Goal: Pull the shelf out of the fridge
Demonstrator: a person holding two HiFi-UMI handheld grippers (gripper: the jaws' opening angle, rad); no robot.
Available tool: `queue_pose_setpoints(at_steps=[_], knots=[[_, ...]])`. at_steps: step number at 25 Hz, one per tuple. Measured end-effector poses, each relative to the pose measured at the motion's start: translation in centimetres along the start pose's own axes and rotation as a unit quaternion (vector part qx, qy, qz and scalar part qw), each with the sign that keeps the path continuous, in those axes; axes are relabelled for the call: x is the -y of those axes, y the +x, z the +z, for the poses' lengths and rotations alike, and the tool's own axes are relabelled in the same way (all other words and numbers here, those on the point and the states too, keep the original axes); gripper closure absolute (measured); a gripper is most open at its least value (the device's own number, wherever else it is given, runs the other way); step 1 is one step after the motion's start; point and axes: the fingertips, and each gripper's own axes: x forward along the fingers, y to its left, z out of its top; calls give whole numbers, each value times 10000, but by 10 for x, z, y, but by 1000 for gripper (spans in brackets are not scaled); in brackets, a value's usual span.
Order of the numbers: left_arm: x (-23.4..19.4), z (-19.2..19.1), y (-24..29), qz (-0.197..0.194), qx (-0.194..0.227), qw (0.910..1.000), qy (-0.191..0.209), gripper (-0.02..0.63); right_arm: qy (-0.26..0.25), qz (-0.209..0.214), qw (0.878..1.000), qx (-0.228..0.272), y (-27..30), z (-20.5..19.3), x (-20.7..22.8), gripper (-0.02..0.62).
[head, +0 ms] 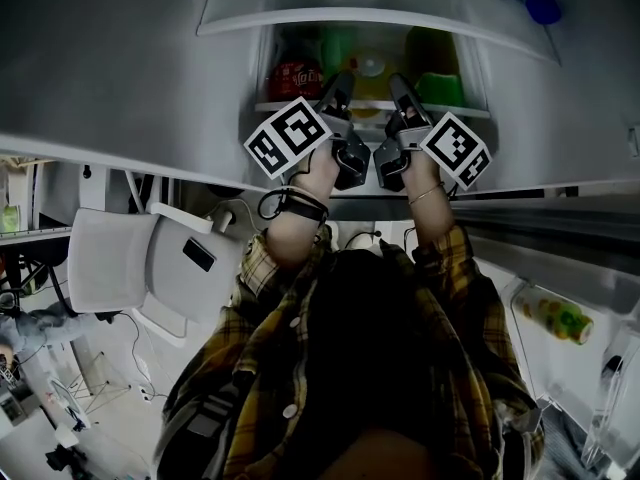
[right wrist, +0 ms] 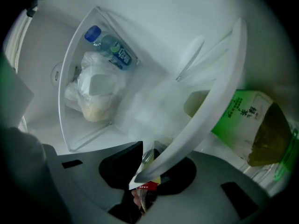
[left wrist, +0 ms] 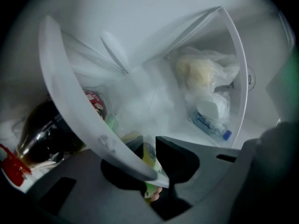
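The fridge shelf [head: 468,112] is a glass plate with a white front rim, loaded with bottles. My left gripper [head: 338,86] and right gripper [head: 399,88] reach side by side to that rim at its middle. In the left gripper view the white rim [left wrist: 70,92] runs down from the upper left into the left gripper [left wrist: 156,171], whose dark pads [left wrist: 180,155] clamp it. The right gripper view mirrors this: the rim [right wrist: 219,87] slants down from the upper right and ends between the pads [right wrist: 126,164] of the right gripper [right wrist: 147,169], which is shut on it.
A cola bottle [left wrist: 42,134] and a red can [left wrist: 96,104] stand at the shelf's left, a green tea bottle [right wrist: 252,129] at its right. On the level above lie a plastic bag [right wrist: 96,92] and a water bottle [right wrist: 110,45]. The open door's rack [head: 555,318] is at my right.
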Motion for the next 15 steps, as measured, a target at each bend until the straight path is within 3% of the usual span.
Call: queue_pose_setpoints(at_steps=[8, 15], knots=[[1, 3, 0, -111, 117, 9998, -113, 535, 520, 137, 9985, 102, 1, 1, -1, 523], [3, 2, -4, -134, 84, 9999, 2, 535, 571, 120, 9983, 65, -4, -2, -2, 526]])
